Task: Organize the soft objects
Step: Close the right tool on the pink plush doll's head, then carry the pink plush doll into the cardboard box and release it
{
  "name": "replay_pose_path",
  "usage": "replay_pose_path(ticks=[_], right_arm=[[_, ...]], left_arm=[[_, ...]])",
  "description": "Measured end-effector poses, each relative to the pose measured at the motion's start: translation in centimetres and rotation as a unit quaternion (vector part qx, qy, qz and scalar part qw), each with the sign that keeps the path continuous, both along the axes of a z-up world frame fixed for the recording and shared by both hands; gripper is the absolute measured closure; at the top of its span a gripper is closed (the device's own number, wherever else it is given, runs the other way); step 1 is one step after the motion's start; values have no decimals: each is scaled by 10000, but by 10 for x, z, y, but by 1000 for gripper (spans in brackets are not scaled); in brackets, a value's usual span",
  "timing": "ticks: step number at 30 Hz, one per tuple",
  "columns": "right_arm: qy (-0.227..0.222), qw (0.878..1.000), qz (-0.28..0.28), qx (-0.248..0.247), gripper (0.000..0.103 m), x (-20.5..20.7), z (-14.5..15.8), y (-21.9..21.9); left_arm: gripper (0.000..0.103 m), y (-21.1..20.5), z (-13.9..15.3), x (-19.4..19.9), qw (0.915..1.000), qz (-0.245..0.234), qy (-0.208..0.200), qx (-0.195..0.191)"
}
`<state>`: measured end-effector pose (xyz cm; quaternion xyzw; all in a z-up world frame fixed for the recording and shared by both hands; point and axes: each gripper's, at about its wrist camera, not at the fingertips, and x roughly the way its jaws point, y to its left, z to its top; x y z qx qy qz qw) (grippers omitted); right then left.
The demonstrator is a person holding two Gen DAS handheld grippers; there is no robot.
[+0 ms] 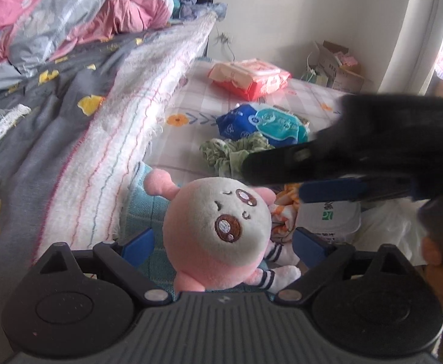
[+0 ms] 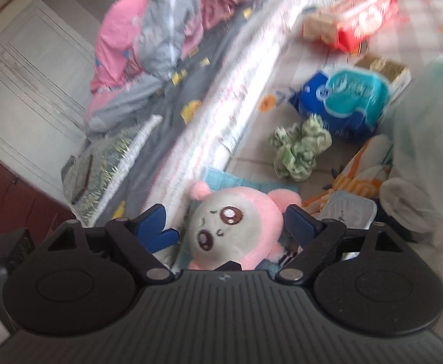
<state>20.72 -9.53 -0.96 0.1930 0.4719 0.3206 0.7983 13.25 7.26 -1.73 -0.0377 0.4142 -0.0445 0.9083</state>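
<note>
Plush toy [image 1: 218,230], pink body with a pale round face and embroidered eyes, lying face-up on a teal cloth [image 1: 139,200] at the foot of the bed [image 1: 39,139], just beside the white fringed blanket [image 1: 112,139]. Judged light, soft and compressible, not fragile; the fuzzy pile should give good friction. Best hold: across the round head, its widest and firmest mass, rather than the thin limbs or ears, which would let it dangle. Left gripper [image 1: 221,242]: jaws wide, one finger either side of the head, pads not pressing. Right gripper [image 2: 227,224]: likewise spread around the same head, nothing clamped. Nearby: green scrunchie [image 1: 227,151], blue tissue pack [image 1: 263,124], red wipes pack [image 1: 248,75].
</note>
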Motion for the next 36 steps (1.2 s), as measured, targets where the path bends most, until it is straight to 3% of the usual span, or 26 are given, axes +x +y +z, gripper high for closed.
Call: replay_pose_path(ticks=[7,12,21,30,36], right_arm=[[-171,9979,228,-574,21,15,0,19],[-258,9974,335,-586,24,15,9,16],[-11,9960,569,-689,29,11,2,28],[30,9975,650,-284,30,-12,14,22],[-508,9978,421,47,30,-35,59,-5]], left_arm=[[11,-7,-12,15,9991,-20,346,233],[19,-10,-17,17,9981,49,373,492],[26,-7,-9,2,9993,51,190,304],[27,-9,14,-30,9994,93,-181,294],[27,-25,55,-42,9958,-126,-792,444]])
